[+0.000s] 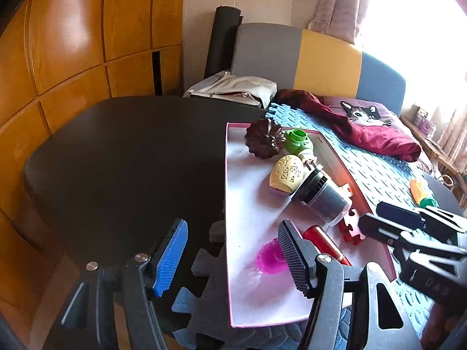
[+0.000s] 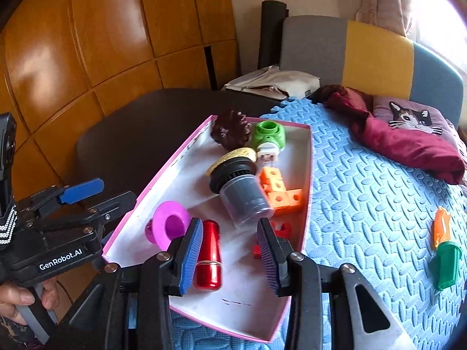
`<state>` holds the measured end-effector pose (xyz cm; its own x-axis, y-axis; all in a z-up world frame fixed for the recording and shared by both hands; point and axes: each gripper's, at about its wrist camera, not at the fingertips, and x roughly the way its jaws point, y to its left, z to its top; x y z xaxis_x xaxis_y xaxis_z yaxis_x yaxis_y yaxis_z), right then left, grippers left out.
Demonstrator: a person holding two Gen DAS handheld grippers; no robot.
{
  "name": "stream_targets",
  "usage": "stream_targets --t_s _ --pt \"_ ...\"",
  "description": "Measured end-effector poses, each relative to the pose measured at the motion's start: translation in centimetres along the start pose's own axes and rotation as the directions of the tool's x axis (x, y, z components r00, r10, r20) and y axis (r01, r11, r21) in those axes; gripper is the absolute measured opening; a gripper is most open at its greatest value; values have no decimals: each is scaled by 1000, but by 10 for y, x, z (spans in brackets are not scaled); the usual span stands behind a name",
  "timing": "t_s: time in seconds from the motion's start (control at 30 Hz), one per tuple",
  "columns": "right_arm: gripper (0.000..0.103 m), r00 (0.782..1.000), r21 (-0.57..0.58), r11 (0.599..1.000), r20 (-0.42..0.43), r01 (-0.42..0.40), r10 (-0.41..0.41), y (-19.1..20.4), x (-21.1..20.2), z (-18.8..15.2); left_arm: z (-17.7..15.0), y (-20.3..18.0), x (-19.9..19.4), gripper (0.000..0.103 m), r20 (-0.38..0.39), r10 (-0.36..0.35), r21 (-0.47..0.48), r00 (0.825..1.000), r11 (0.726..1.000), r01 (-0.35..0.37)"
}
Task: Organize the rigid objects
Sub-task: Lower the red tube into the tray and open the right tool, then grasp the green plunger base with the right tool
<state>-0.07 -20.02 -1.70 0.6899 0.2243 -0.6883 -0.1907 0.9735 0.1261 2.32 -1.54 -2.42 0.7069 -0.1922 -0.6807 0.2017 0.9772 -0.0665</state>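
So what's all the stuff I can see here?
box: one, pink-edged, on the blue mat
blue mat: one, on the dark table
bottle: one, red, in the box
ring toy: one, magenta, in the box
jar: one, grey, in the box
orange blocks: a joined cluster, in the box
carrot toy: one, orange and green, on the mat
left hand-held gripper: open, empty
right hand-held gripper: open above the bottle

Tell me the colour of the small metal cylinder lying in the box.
Glossy red cylinder, clearest in the right wrist view.
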Motion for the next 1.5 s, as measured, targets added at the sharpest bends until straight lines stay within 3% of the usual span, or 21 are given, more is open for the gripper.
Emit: stream_targets --t_s 0.4,0.67,0.9,1.0,1.13,1.33,1.43,1.5 --pt "39 990 82 989 45 127 -131 -67 -30 0 5 -20 -1 69 3 -19 46 1000 999 18" --pt "39 953 175 942 47 288 -300 -145 -64 -8 15 -46 -2 75 16 -51 98 999 994 49" --pt "40 881 329 837 30 438 -473 -228 -87 -33 26 -79 0 75 15 -100 158 995 983 97" --pt "40 859 459 757 -29 465 -510 -263 -91 -51 30 -95 3 75 -5 -134 171 991 976 133" --pt "40 873 591 695 -32 410 -487 -291 -104 -61 33 -123 11 75 -34 -181 211 983 960 184" --pt "40 879 689 621 -49 374 -474 -309 -114 -72 35 -175 27 75 -108 -252 253 962 929 272" --pt "40 893 712 612 -47 345 -448 -313 -112 -77 34 -200 34 75 -140 -288 272 947 909 317" --pt "41 913 707 633 -41 314 -407 -312 -107 -76 35 -211 38 75 -155 -294 274 943 905 327"
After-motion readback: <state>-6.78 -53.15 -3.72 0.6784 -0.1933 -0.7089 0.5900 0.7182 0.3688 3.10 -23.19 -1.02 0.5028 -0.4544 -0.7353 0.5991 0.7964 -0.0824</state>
